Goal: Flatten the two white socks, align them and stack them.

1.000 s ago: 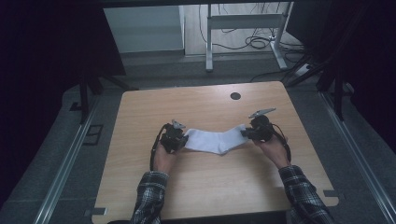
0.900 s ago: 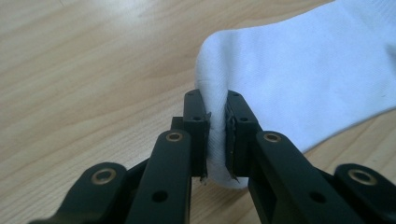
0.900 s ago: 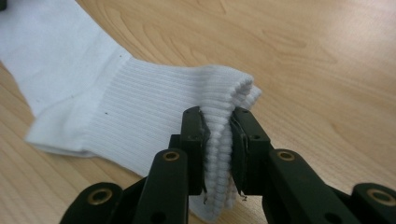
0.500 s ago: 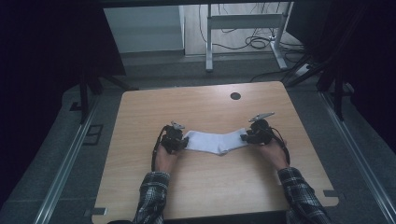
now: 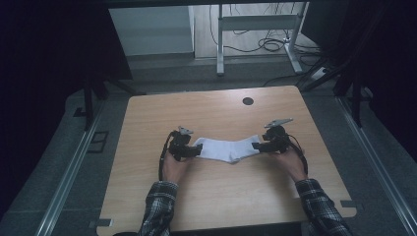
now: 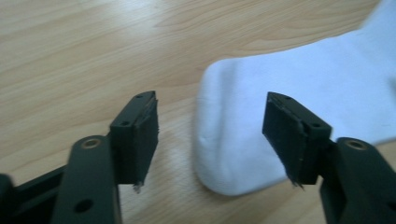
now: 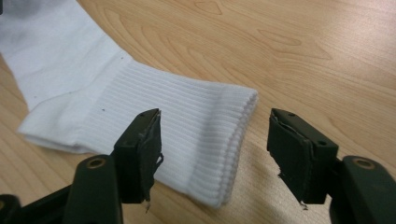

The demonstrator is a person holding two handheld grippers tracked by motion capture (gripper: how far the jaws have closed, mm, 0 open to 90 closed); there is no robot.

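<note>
Sock [image 5: 227, 149] lies flat on the tabletop [image 5: 206, 118], roughly mid-board, well on my side of the round grommet hole [image 5: 248, 101]. Toe end points to the left gripper [image 5: 193, 152], ribbed cuff to the right gripper [image 5: 256, 146].

Both grippers are released, jaws spread wide, nothing held. In the left gripper view the rounded toe [image 6: 219, 154] sits between the jaws, nearer the right-hand one. In the right gripper view the cuff edge [image 7: 236, 135] sits between the jaws, with the left-hand jaw over the ribbing.

I read the step as: pinch each end, then lift or fold.

How I'd do it well:
- Left: nudge so the toe is centred between the pads, then drop until the lower pad touches wood before closing. Otherwise I only catch the top layer.
- Right: go deeper past the cuff's edge so the pads bite ribbing, not just the rim; the rim will slip out.
- Close both together and keep tension even, so the sock doesn't skew toward one gripper.
- Lift slow; knit stretches, so check the grip holds before moving.
</note>
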